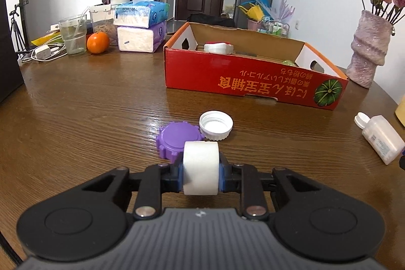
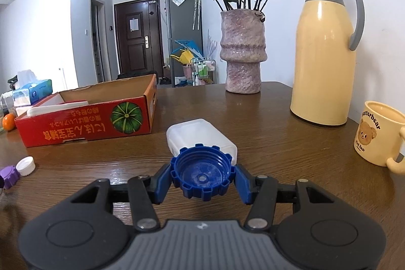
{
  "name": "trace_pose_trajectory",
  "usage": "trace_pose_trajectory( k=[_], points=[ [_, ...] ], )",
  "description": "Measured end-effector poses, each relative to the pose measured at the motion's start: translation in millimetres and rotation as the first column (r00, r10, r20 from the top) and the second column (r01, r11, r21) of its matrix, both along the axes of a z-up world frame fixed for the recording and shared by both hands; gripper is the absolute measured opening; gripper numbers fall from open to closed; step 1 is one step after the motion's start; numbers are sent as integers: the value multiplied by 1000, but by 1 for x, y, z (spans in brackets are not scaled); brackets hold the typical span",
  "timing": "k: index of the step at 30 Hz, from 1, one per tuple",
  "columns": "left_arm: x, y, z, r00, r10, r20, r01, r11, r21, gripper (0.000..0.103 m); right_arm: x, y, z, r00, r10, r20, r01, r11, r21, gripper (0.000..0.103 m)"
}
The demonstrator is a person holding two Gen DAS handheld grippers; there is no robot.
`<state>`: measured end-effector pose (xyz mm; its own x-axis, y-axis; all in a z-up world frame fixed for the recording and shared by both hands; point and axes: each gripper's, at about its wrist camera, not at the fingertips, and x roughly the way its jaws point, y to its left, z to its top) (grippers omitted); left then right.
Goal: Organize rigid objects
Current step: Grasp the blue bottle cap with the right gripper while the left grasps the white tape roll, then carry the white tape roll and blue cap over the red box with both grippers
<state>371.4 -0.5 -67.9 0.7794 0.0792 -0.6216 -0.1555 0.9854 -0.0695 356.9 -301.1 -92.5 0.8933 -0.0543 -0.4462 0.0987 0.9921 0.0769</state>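
Note:
My left gripper (image 1: 200, 173) is shut on a white tape roll (image 1: 200, 167), held on edge just above the wooden table (image 1: 88, 105). Just beyond the roll lie a purple cap (image 1: 177, 137) and a white cap (image 1: 216, 124), touching each other. My right gripper (image 2: 202, 179) is shut on a blue notched cap (image 2: 202, 175), its hollow side facing up. A translucent white plastic bottle (image 2: 200, 134) lies on the table right behind that cap. The red cardboard box (image 1: 253, 79) stands farther back and holds a white and red item (image 1: 218, 47).
A pink vase (image 2: 242, 52) of dried roses, a cream thermos jug (image 2: 326, 60) and a bear mug (image 2: 379, 133) stand at the right. Tissue packs (image 1: 141, 24), an orange (image 1: 98, 42), a glass (image 1: 73, 34) and a charger with cables (image 1: 41, 52) crowd the far left.

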Motion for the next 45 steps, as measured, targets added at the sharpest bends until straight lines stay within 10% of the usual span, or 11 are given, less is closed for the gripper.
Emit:
trace_pose_trajectory(
  k=[45],
  points=[
    [41, 1, 83, 981, -95, 172, 100, 995, -21, 25, 42, 119, 60, 977, 177, 117, -177, 984, -17, 52]
  ],
)
